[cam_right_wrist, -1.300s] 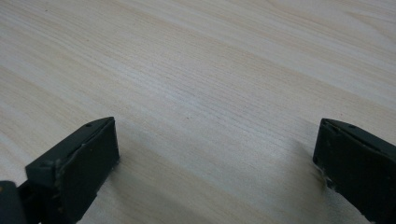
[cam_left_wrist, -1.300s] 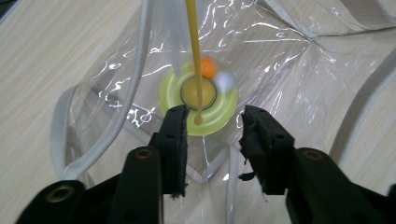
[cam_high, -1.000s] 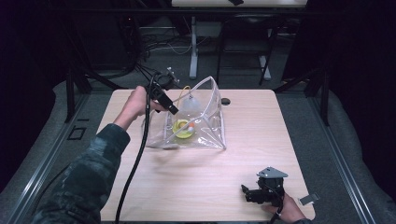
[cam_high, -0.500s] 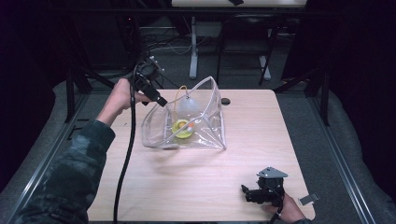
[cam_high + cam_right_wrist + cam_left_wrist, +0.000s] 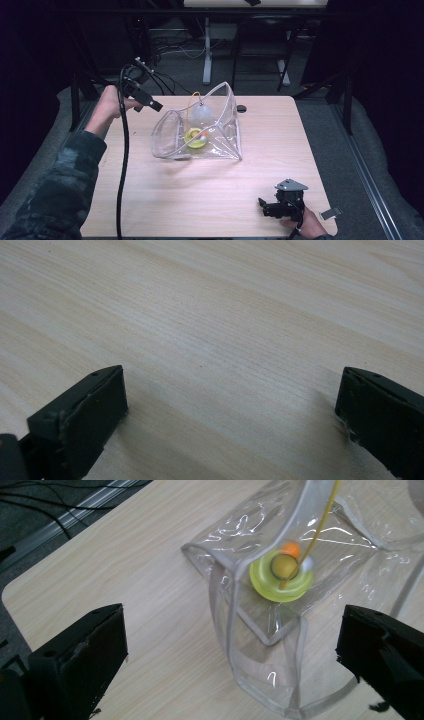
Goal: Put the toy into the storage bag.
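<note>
The left gripper [image 5: 230, 655] has its jaws spread wide. At 1 o'clock, a clear bag [image 5: 260, 625] on the table [image 5: 125, 570] holds a yellow-green ring [image 5: 281, 577].

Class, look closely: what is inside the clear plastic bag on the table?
Inside the clear plastic bag sits a yellow-green ring toy with an orange ball behind it; anything beneath it is hidden.

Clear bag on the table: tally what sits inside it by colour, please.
Inside the clear bag:
Yellow-green ring: 1
Orange ball: 1
Olive ball: 1
White piece: 1, mostly hidden
Yellow cord: 1
Pale rounded lump: 1, too blurred to identify
Total: 6
</note>
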The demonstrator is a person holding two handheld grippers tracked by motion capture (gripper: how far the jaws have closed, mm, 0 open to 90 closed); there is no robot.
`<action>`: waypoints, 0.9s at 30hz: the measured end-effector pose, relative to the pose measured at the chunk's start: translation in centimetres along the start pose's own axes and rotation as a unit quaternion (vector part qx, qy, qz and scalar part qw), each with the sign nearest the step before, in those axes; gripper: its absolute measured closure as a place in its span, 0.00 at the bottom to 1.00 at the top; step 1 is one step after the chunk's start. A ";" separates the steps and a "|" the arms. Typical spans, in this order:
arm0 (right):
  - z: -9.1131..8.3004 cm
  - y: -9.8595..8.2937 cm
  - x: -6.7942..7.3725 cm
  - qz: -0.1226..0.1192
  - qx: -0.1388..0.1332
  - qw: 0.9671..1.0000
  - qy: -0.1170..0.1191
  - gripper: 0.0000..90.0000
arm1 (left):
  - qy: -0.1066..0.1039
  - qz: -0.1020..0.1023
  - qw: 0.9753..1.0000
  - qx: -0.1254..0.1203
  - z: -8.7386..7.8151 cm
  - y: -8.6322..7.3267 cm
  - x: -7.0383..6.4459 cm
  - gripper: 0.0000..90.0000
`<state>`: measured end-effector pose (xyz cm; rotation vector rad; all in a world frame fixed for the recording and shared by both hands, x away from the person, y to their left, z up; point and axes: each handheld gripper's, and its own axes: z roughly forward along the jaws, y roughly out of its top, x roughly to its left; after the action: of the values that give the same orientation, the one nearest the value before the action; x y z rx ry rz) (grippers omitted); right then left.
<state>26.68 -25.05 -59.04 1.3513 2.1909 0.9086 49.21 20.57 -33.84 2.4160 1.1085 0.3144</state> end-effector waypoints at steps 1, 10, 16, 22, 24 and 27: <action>0.0 0.0 0.0 0.000 0.001 1.000 0.000 0.00 | -0.001 -0.005 1.000 -0.002 0.0 -0.3 0.3 0.00; 0.0 0.0 0.0 0.000 -0.001 1.000 0.000 0.00 | -0.020 -0.049 0.998 -0.019 0.6 -3.5 2.6 0.00; 0.0 0.0 0.0 0.000 0.000 1.000 0.000 0.00 | -0.012 -0.070 0.997 -0.020 1.9 -5.6 3.5 0.00; 0.0 0.0 0.0 0.002 -0.001 1.000 0.000 0.00 | -0.030 -0.110 0.993 -0.022 3.3 -8.0 4.5 0.00; 0.0 0.0 0.0 0.002 -0.003 1.000 0.001 0.00 | -0.020 -0.118 0.992 -0.033 3.7 -8.7 4.7 0.00; 0.0 0.0 0.0 0.002 -0.002 1.000 0.000 0.00 | -0.016 -0.128 0.991 -0.033 4.4 -9.9 4.9 0.00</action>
<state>26.68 -25.02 -59.05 1.3549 2.1872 0.9138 47.64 28.55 -42.48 2.1824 1.3525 0.2236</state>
